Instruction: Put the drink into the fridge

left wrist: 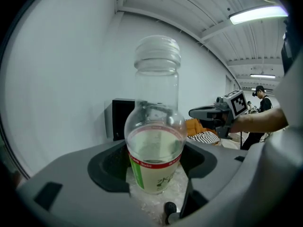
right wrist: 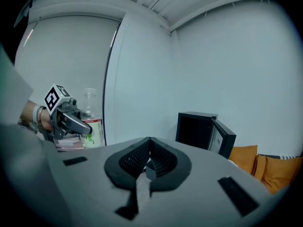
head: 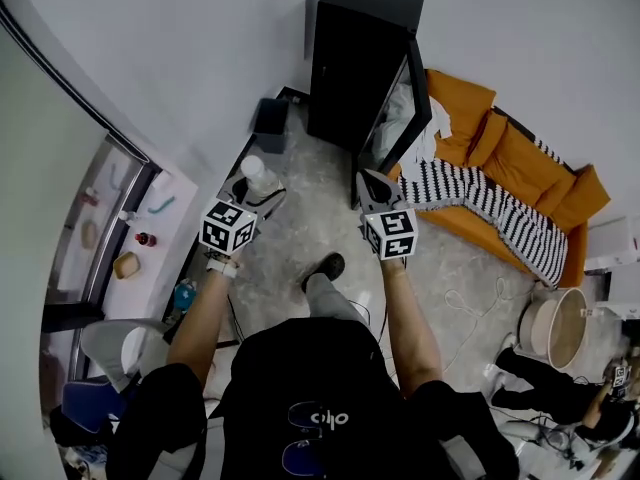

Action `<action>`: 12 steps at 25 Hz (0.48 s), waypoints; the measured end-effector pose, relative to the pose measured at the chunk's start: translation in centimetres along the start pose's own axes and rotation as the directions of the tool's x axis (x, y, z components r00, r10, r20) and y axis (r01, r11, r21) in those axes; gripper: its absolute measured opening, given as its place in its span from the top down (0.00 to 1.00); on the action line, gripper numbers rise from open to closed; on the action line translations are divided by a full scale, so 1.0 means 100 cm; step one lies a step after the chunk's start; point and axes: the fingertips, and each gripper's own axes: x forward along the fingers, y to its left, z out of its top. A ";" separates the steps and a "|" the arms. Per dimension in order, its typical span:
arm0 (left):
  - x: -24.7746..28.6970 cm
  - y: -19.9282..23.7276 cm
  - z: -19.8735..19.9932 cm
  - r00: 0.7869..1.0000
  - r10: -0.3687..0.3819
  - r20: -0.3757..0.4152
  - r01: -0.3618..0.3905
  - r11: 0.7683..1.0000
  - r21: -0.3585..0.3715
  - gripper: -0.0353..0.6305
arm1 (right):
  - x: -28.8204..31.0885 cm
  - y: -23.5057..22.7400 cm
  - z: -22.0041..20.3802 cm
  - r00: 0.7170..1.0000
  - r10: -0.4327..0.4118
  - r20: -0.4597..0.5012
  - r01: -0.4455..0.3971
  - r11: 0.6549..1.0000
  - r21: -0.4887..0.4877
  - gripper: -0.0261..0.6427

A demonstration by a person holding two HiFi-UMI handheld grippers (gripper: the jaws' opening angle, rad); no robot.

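Left: my left gripper [head: 248, 190] is held up in front of me. Its fingers [left wrist: 107, 170] are closed on the lower body of the drink bottle [left wrist: 155, 141]. The bottle stands upright between them. It is clear, with a ribbed white cap on. Pale liquid fills its lower part, under a green-and-white label with a red band along the top. The bottle is outside the fridge and apart from it.

Centre: the fridge [head: 358, 60] is a small black box that stands on the floor [head: 300, 228] against the white wall [head: 200, 38]. The fridge door [head: 405, 118] is swung open toward the right. What lies inside cannot be made out.

Centre-right: my right gripper [head: 371, 182] points toward the open door. Its fingers [right wrist: 163, 160] are pressed together, and there is nothing between them. In the head view its tip lies close to the door's lower edge, but I cannot tell whether they touch.

Right: an orange sofa [head: 525, 158] stands just beside the fridge, and a black-and-white striped blanket [head: 490, 208] is spread along its seat.
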 end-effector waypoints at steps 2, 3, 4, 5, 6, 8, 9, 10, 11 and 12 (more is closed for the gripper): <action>0.027 0.015 0.014 1.000 0.002 -0.009 -0.002 1.000 -0.001 0.48 | 0.023 -0.024 0.005 1.000 0.001 0.002 -0.001 1.000 0.017 0.95; 0.041 0.022 0.022 1.000 0.002 -0.011 -0.003 1.000 -0.001 0.48 | 0.034 -0.036 0.007 1.000 0.002 0.004 -0.002 1.000 0.026 0.95; 0.055 0.027 0.030 1.000 0.001 -0.011 -0.001 1.000 0.001 0.48 | 0.044 -0.048 0.009 1.000 0.003 0.005 -0.003 0.999 0.033 0.95; 0.069 0.031 0.037 1.000 -0.003 -0.011 0.003 1.000 0.003 0.48 | 0.053 -0.059 0.011 1.000 0.006 0.003 -0.006 0.999 0.040 0.95; 0.082 0.035 0.044 1.000 -0.006 -0.010 0.006 1.000 0.006 0.48 | 0.061 -0.069 0.012 1.000 0.009 0.000 -0.009 0.999 0.045 0.95; 0.108 0.042 0.057 1.000 -0.011 -0.008 0.011 1.000 0.008 0.48 | 0.078 -0.089 0.014 1.000 0.016 -0.003 -0.016 0.998 0.054 0.95; 0.121 0.046 0.063 1.000 -0.012 -0.008 0.012 1.000 0.009 0.48 | 0.086 -0.099 0.015 1.000 0.018 -0.003 -0.018 0.998 0.059 0.95; 0.132 0.049 0.069 1.000 -0.014 -0.009 0.014 1.000 0.012 0.48 | 0.094 -0.108 0.015 1.000 0.019 -0.002 -0.018 0.998 0.063 0.95; 0.142 0.052 0.073 1.000 -0.016 -0.010 0.016 1.000 0.015 0.48 | 0.101 -0.116 0.016 1.000 0.019 -0.001 -0.019 0.998 0.067 0.95; 0.150 0.055 0.077 1.000 -0.017 -0.013 0.017 1.000 0.018 0.48 | 0.108 -0.122 0.016 1.000 0.020 -0.002 -0.020 0.997 0.070 0.95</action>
